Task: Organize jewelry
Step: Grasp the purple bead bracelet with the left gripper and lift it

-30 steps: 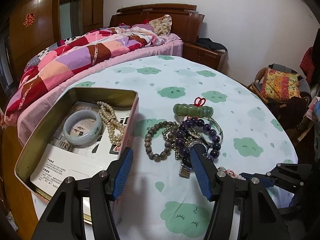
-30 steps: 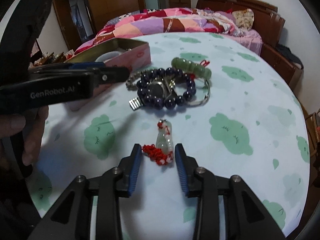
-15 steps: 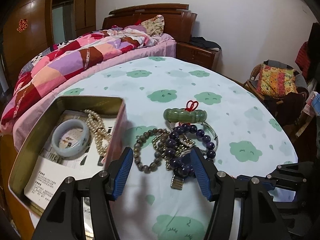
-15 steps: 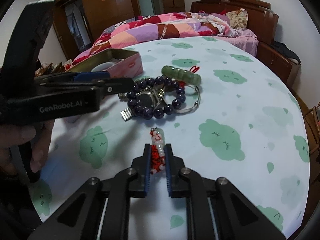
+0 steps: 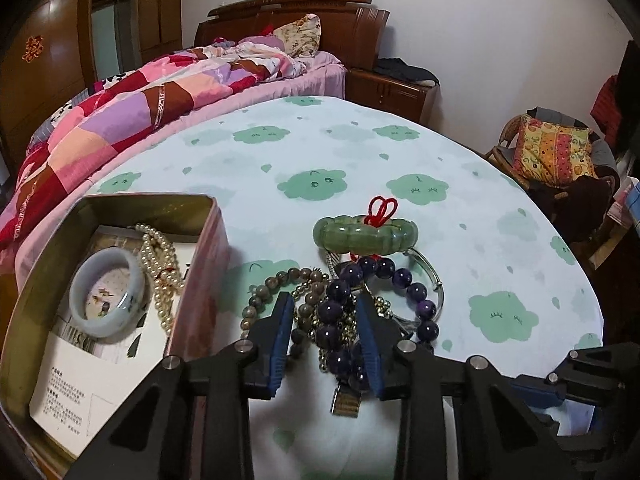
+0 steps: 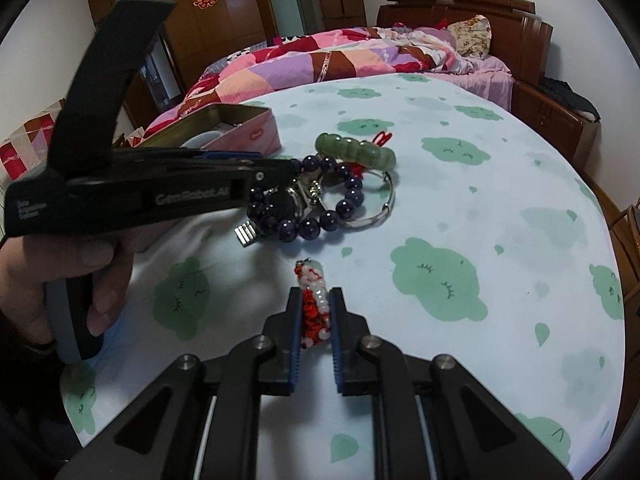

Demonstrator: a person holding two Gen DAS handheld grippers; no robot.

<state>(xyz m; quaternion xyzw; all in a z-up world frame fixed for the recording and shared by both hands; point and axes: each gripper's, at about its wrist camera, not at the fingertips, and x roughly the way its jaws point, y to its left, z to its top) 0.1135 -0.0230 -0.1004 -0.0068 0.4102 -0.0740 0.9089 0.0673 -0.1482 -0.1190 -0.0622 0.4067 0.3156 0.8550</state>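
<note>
Only the left view looks into the open rectangular metal tin, where a pale jade bangle lies. The left gripper is closing around the dark purple bead bracelet on the cloud-print tablecloth. The right gripper clenches the red-and-white beaded charm.

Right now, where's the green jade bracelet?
In the left wrist view the green jade bracelet lies on the tablecloth, at the far edge of the jewelry pile, just beyond the purple bead bracelet, right of the tin.

Bare tablecloth right of the jewelry heap; tin (walled) just left.
</note>
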